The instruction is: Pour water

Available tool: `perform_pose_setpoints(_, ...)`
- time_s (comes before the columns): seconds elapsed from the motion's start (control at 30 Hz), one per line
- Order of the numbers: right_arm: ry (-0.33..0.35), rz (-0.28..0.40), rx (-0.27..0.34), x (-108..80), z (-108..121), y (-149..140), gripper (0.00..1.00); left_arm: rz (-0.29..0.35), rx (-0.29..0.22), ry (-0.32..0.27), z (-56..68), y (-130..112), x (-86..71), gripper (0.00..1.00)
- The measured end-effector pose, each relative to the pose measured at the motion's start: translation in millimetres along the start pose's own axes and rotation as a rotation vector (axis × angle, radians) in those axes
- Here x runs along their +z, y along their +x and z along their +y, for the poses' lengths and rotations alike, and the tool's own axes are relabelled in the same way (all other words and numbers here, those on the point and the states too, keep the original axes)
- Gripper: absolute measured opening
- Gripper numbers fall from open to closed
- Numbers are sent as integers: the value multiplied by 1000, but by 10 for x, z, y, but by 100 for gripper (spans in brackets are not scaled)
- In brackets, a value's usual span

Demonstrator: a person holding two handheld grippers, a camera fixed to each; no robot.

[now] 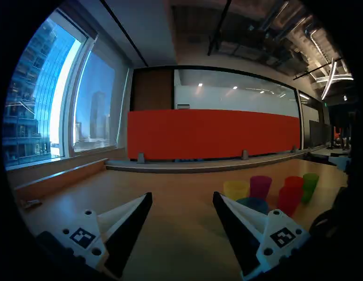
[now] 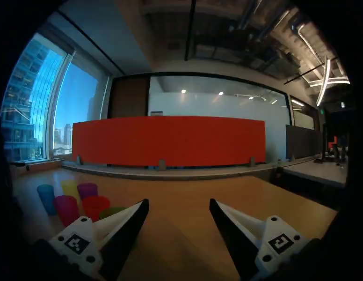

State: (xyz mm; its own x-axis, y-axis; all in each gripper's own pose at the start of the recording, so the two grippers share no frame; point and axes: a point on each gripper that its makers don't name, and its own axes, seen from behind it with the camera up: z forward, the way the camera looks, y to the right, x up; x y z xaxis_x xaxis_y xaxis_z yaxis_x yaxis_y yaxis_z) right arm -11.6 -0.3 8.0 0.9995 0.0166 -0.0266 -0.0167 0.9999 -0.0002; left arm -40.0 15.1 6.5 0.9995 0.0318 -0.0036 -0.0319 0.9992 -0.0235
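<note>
Several coloured plastic cups stand in a cluster on the wooden table (image 1: 181, 229). The left gripper view has them at the right: yellow (image 1: 236, 189), magenta (image 1: 260, 186), two red (image 1: 294, 182) (image 1: 288, 200), green (image 1: 310, 185), and a blue cup (image 1: 252, 204) partly behind my right finger. My left gripper (image 1: 181, 196) is open and holds nothing, left of the cups. The right gripper view has the cluster at the lower left: blue (image 2: 46, 199), yellow (image 2: 69, 187), purple (image 2: 87, 190), magenta (image 2: 66, 209), red (image 2: 95, 206). My right gripper (image 2: 178, 202) is open with nothing in it, right of them.
An orange partition (image 1: 214, 133) runs along the table's far edge, with a glass wall behind it. Tall windows (image 1: 46, 107) line the left side above a wooden ledge. Another desk (image 2: 317, 171) stands off to the right.
</note>
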Motion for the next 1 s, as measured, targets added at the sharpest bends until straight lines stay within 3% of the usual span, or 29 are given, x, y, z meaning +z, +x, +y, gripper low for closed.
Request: perform_pose_setpoints(1.0, -6, -5, 2, -4, 1, -1, 100, 0, 0, 0, -11, 0, -1, 96)
